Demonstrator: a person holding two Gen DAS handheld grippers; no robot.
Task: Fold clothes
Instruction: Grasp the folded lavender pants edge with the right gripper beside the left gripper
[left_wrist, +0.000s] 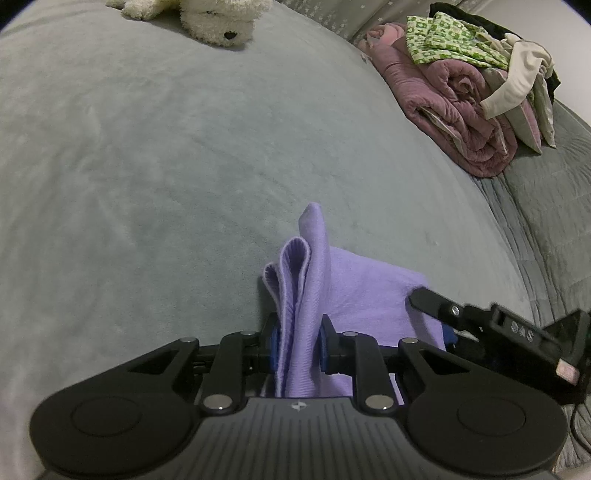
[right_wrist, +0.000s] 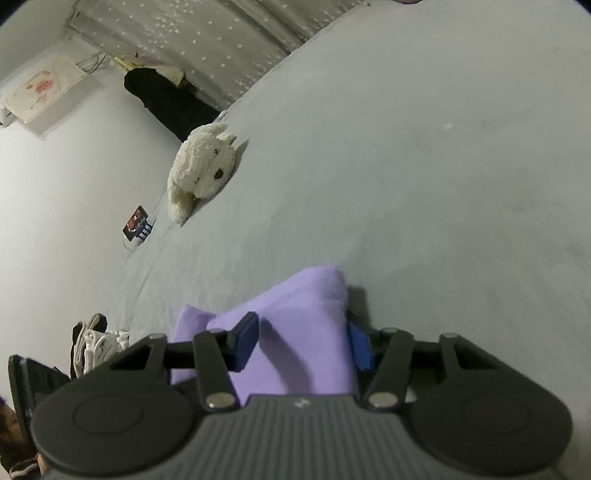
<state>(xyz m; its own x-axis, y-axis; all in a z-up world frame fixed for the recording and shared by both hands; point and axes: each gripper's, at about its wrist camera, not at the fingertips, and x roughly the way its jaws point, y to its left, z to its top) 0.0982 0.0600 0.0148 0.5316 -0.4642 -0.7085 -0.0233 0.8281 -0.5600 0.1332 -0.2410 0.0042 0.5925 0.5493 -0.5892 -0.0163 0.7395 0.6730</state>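
A lilac cloth (left_wrist: 369, 295) lies partly folded on the grey bed (left_wrist: 147, 147). My left gripper (left_wrist: 297, 343) is shut on a bunched, doubled-over edge of it, which stands up between the blue pads. In the left wrist view the right gripper's black finger (left_wrist: 424, 297) rests over the cloth's right corner. In the right wrist view the same lilac cloth (right_wrist: 306, 295) bulges between the jaws of my right gripper (right_wrist: 303, 343). They stand apart: the left pad (right_wrist: 247, 338) hovers off the fabric and the right pad sits at the cloth's edge.
A white plush dog (left_wrist: 221, 18) lies at the bed's far side, also seen as the plush dog (right_wrist: 203, 166). A heap of mauve quilt and loose garments (left_wrist: 472, 92) sits at the far right. A small device (right_wrist: 137, 223) and shoes (right_wrist: 92, 343) lie beside the bed.
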